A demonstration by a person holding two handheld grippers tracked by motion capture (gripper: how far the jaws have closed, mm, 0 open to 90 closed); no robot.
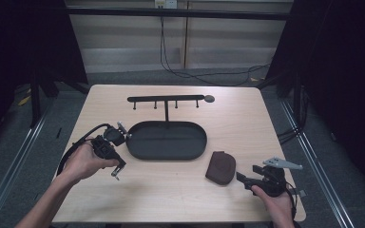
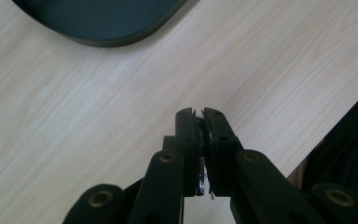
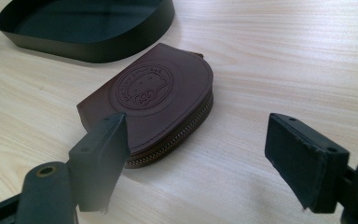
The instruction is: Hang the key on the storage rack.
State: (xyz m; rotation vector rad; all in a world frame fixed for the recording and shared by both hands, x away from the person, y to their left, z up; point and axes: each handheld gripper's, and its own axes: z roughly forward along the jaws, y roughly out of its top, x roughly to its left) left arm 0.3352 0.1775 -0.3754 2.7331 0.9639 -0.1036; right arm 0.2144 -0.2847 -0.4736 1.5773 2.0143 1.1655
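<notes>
- Nearest the person, the right tool rests low at the table's near right corner, jaws spread wide with nothing between them.
- Just beyond its tips lies a brown leather coin pouch, flat on the table, zipped edge toward the tool; one jaw stands just in front of its near corner, and I cannot tell whether it touches it. The pouch sits just off the near right end of the black oval tray.
- The left tool, in the person's left hand off the tray's left end, has its jaws pressed together on a small, thin metal piece; what it is I cannot tell.
- Behind the tray stands a black hook rail on a post.
</notes>
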